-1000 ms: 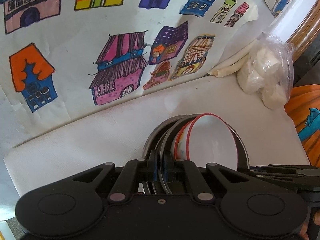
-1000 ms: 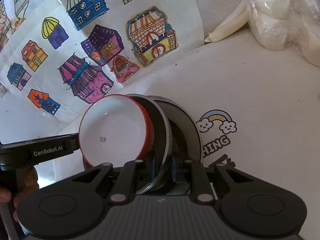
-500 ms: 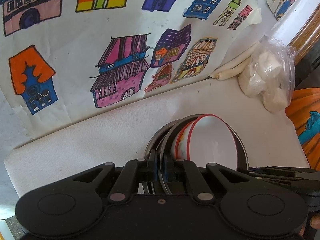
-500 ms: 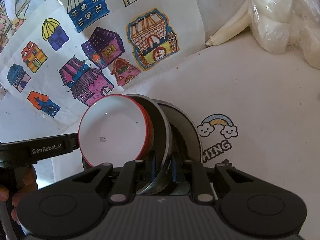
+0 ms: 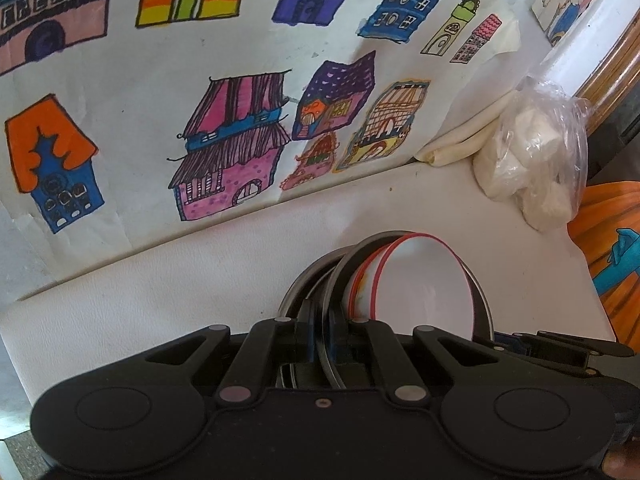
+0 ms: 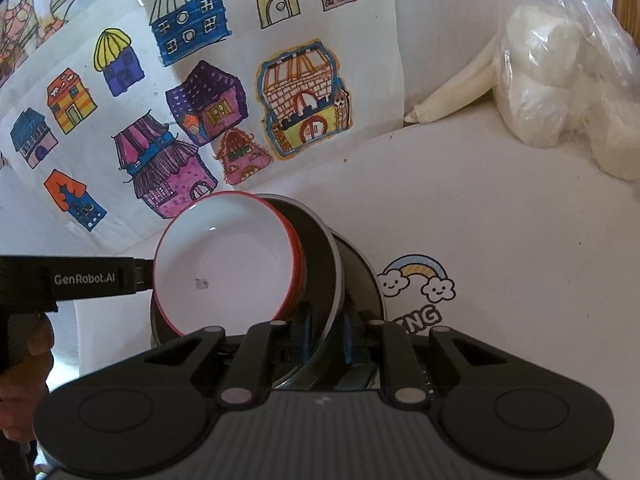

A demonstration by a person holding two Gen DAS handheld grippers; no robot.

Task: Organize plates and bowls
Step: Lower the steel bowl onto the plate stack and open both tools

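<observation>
Red-rimmed white bowl [image 6: 228, 264] sits tilted inside a dark metal plate [image 6: 320, 256], and that plate leans in front of a second metal plate [image 6: 362, 276] (its rim shows just behind). All three are up on edge over the white table [image 6: 500, 240], near its back edge.

Your left gripper [image 5: 320, 336] has its fingers [image 5: 305, 330] drawn narrow, clamped on the thin rim of the front plate; from the left wrist view the bowl [image 5: 424, 284] stands to the right of the fingers, with the rear plate's rim [image 5: 298, 294] showing to their left. Your right gripper [image 6: 326, 336] likewise has its fingers [image 6: 306, 334] close together, pinching the same plate's rim from the other side, a little wider than the left. In the right wrist view the left gripper's black body [image 6: 68, 278] comes in from the left edge, its tip behind the bowl's rim, and your hand [image 6: 24, 392] shows below it.

Behind the dishes, a large paper sheet of coloured house drawings [image 5: 240, 136] leans against the wall. A clear plastic bag of white lumps [image 5: 532, 160] lies at the table's far right, with rolled paper tubes [image 5: 460, 144] beside it. A rainbow-and-clouds sticker [image 6: 418, 280] is on the table just right of the plates (lettering partly hidden).
</observation>
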